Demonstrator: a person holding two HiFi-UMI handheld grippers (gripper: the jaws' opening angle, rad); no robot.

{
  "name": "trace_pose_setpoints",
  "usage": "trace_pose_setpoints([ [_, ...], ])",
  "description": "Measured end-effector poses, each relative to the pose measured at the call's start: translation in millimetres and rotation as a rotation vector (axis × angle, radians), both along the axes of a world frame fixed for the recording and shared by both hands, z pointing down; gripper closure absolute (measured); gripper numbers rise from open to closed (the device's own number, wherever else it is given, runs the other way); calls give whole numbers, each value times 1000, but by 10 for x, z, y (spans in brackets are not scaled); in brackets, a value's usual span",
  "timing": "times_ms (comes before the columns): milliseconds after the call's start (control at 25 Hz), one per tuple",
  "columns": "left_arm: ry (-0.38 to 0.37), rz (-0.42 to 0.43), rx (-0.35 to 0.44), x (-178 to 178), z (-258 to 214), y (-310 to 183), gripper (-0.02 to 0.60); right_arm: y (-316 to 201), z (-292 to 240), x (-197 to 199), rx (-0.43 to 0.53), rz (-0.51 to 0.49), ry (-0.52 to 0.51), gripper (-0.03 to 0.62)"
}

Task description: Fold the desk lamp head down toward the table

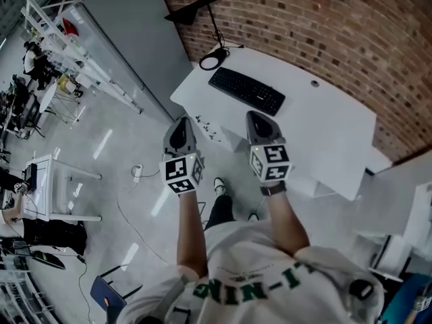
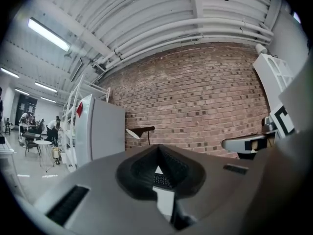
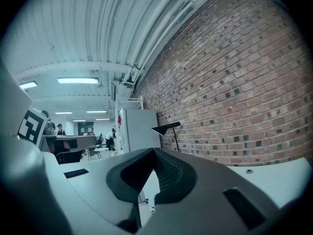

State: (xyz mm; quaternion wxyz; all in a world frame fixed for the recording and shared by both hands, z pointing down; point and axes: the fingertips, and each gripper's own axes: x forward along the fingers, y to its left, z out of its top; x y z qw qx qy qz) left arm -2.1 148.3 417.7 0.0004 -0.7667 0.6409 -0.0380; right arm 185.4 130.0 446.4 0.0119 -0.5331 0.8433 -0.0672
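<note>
Grippers, both closed on nothing, pointed level toward the white desk (image 1: 324, 123), where the black desk lamp (image 1: 215, 32) stood at its far left corner, its flat head (image 1: 194, 11) raised and stretching leftward, nearer the left gripper (image 1: 180, 123) than the right gripper (image 1: 258, 119).

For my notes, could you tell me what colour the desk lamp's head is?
Black desk lamp head, clearest in the head view.

**Around the work spot: what I see off-task**

I see a black keyboard (image 1: 246, 90) lying at a slant, near the brick wall (image 1: 324, 25) on the far side. To its left stands a tall grey panel (image 1: 135, 25), then white racks (image 1: 67, 52). On the pale floor (image 1: 115, 154) at left sit a low white stand (image 1: 50, 187) and a small white plug (image 1: 137, 173).
</note>
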Motion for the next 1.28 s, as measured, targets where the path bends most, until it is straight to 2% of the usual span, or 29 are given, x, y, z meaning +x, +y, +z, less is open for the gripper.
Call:
trace_pose_setpoints([
  [200,26,19,15,-169,25,-624,580,-530,30,-322,1,-27,34,591],
  [440,65,52,38,-454,-147,-1509,580,-1304,-242,-789,36,-73,79,589],
  [760,130,24,26,-1135,-46,-2432,580,-2163,-143,-1487,1,-119,107,589],
  [1000,147,46,16,-1530,47,-2909,580,-2725,-65,-1904,-17,-102,104,591],
  [1280,164,79,-34,-1744,291,-3257,580,-3108,127,-2203,-71,-99,131,591],
])
